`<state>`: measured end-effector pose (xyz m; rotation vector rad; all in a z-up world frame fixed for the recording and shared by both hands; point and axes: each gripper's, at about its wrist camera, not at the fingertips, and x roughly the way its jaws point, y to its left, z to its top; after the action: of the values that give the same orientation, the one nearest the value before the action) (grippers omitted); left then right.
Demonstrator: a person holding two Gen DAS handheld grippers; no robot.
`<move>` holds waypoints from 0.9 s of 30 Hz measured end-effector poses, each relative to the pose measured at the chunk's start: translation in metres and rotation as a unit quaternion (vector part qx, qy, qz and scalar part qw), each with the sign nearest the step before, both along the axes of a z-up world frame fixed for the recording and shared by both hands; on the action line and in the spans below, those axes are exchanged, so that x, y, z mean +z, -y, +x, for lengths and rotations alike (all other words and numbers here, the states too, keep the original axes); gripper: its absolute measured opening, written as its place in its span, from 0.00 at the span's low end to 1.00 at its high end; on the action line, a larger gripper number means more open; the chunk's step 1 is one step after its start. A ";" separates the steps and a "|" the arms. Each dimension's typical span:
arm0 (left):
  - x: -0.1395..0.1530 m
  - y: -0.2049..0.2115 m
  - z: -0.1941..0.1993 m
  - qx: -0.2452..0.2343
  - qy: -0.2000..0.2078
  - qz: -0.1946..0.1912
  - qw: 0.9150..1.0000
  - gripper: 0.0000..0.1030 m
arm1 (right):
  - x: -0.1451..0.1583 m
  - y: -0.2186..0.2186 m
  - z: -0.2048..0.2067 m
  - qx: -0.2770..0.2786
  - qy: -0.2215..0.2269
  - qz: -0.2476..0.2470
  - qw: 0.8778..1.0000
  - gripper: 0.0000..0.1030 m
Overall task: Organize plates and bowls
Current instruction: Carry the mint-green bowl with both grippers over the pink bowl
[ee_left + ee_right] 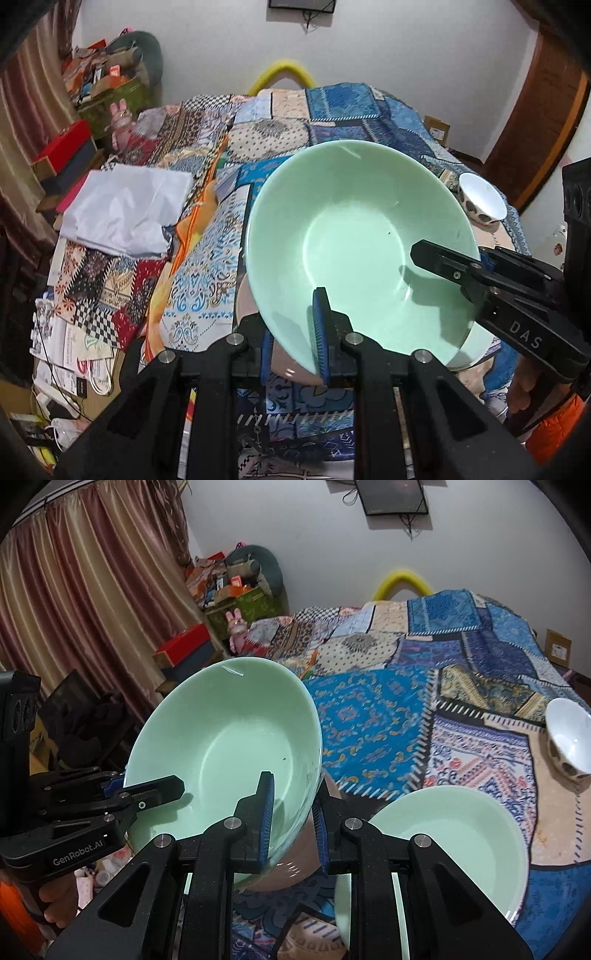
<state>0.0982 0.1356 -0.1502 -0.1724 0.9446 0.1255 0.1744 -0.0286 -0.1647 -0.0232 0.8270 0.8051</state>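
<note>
Pinching opposite rims, left claw [295, 339] and right claw [293, 823] hold 1 tilted green bowl [354, 236] steady above the bed [369, 720].

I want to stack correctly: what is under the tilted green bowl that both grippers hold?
Under the tilted green bowl, pinched by the left gripper and right gripper, a pinkish-brown dish peeks out, mostly covered. Beside it lies another green bowl.
</note>
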 end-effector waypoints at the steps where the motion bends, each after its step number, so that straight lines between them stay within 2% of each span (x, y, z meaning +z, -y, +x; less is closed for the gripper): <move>1: -0.003 -0.002 0.000 0.001 -0.002 -0.001 1.000 0.19 | -0.003 -0.002 0.001 0.001 -0.004 -0.002 1.000 0.18; 14: -0.054 -0.018 0.013 0.010 -0.053 -0.024 0.998 0.19 | -0.044 -0.019 0.007 0.011 -0.054 -0.028 0.998 0.18; 27: -0.082 -0.024 0.019 0.006 -0.079 -0.047 0.996 0.19 | -0.064 -0.024 0.009 0.015 -0.078 -0.051 0.996 0.18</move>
<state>0.1175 0.1596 -0.2319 -0.2587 1.1071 0.1073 0.1832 -0.0049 -0.2285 -0.0646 1.0163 0.7997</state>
